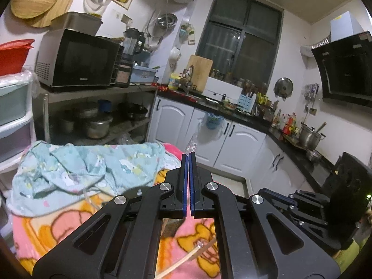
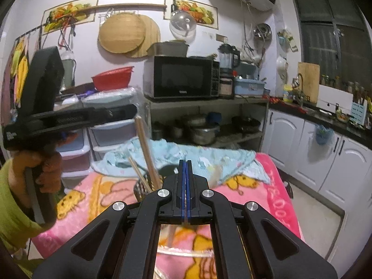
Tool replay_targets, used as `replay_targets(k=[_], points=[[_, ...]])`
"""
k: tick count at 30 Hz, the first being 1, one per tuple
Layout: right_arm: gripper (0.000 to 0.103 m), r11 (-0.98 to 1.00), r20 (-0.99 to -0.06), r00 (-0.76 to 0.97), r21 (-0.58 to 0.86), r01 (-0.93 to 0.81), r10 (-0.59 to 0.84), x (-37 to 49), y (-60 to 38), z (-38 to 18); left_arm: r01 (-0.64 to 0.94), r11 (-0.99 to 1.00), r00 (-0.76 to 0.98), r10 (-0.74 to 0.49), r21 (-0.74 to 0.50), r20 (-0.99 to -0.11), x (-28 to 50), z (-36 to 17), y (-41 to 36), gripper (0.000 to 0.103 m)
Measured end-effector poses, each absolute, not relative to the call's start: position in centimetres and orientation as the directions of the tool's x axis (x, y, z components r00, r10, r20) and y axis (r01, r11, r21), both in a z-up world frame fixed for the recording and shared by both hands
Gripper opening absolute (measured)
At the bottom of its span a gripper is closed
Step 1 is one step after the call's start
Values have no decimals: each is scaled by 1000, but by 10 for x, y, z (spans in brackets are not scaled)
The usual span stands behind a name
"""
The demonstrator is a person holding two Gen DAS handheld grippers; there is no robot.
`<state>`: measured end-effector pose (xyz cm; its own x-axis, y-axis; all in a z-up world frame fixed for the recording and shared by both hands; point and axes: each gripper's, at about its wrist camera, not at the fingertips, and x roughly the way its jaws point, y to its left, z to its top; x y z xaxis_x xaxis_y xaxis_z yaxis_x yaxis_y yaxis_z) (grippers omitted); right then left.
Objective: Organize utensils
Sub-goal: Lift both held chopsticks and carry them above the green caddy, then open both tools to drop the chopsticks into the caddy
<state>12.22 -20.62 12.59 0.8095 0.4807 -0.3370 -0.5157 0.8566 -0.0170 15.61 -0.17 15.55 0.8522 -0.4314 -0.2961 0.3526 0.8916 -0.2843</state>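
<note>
mesh holder point(image 2: 140, 189), chopsticks point(image 2: 146, 153) upright inside

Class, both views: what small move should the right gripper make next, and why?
Probably open the right gripper and lower it: it is shut, loose chopsticks lie on the blanket below, and the holder already has some.

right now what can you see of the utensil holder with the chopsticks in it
The utensil holder is a dark, slotted or mesh-looking cup standing on the pink cartoon blanket. Only its upper left part shows; the right gripper hides the rest. Pale wooden chopsticks stick out of it, leaning left.
</note>
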Motion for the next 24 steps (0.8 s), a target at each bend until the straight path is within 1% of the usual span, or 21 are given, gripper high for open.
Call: replay_targets(k=[6,12,19,24], points=[[1,851,-284,824,-45,-523,491,134,-195,153,328,899,870,-407,-291,-279,171,167,8,0],[1,860,-250,837,-33,-510,487,153,-191,172,310,906,880,-388,-288,-273,183,171,12,0],[1,870,-243,845,-5,-493,477,183,-186,183,288,911,882,-372,-295,-288,194,160,15,0],[1,868,-248,841,1,-496,481,197,-179,179,279,916,880,-364,-289,-305,199,149,14,0]])
